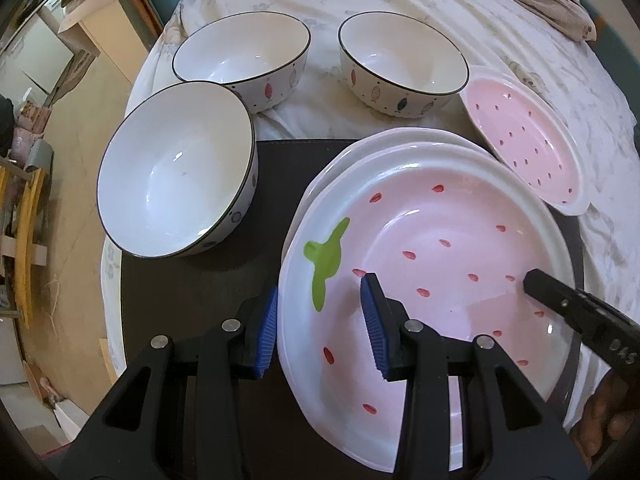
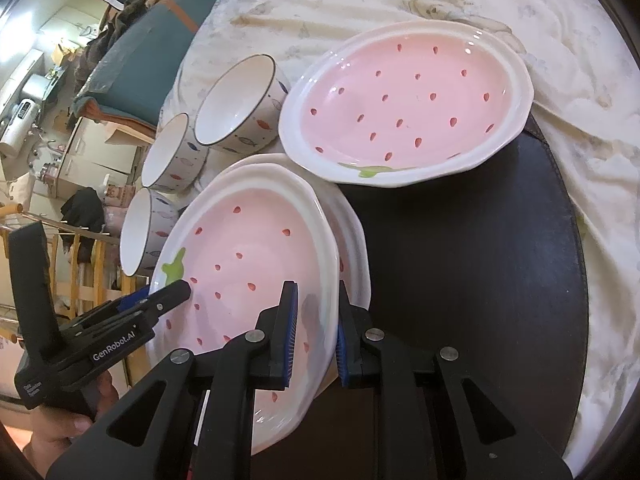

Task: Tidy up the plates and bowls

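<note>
Dark mat [image 1: 192,292] bears three bowls [image 1: 176,172] beside the plate [image 1: 440,248] both open grippers [image 1: 320,320] straddle.

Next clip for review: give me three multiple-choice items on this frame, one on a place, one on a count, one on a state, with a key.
1. Where does the single strawberry plate lie?
A. on top of the plate stack
B. partly on the dark mat, partly on the white cloth
C. inside a bowl

2. How many white fish-pattern bowls are there?
A. two
B. three
C. five

3. How does the right gripper stand to the top strawberry plate of the stack?
A. its fingers straddle the plate's rim
B. it hovers far away
C. it grips a bowl

Key: 1 B, its far edge overhangs the mat onto the cloth; 2 B, both wrist views show three; 3 A, one blue pad sits inside the rim, one outside.
</note>
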Demonstrator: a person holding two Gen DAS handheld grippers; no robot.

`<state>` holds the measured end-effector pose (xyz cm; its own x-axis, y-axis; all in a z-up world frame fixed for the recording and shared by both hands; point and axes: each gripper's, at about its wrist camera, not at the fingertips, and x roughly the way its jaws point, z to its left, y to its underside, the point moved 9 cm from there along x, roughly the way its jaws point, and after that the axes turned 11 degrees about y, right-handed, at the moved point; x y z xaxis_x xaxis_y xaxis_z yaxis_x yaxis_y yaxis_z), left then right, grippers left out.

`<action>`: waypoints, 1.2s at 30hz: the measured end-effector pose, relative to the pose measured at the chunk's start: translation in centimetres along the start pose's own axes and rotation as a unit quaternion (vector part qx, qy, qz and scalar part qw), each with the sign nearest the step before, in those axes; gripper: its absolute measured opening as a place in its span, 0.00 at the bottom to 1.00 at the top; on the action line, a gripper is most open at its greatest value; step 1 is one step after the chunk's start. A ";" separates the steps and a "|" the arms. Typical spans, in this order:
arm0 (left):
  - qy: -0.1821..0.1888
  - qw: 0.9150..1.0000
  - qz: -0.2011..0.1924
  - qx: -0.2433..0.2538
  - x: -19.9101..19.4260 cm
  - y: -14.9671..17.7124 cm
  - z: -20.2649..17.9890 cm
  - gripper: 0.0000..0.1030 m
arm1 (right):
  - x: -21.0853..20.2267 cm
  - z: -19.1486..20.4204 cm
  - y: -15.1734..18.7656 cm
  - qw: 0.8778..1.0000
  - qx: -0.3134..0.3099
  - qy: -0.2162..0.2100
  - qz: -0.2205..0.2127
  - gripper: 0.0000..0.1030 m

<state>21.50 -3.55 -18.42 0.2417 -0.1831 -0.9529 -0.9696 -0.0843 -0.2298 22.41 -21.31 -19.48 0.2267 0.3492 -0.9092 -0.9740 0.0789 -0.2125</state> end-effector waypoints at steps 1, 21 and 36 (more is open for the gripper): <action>-0.004 1.000 -0.001 0.001 0.0 0.0 0.1 0.34 | 0.3 -0.1 0.0 1.000 -0.002 0.005 0.002 0.20; -0.001 1.000 0.010 -0.012 0.9 0.0 0.4 0.34 | 0.6 -0.1 0.1 0.998 -0.036 0.052 -0.010 0.19; -0.010 1.000 0.011 0.009 0.7 0.4 0.0 0.34 | -0.2 1.3 0.2 0.967 -0.161 0.189 -0.058 0.28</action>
<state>21.30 -3.67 -19.16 0.2206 -0.1655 -0.9612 -0.9750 -0.0630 -0.2130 22.16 -20.09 -18.89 0.3781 -0.0163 -0.9256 -0.9044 -0.2201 -0.3655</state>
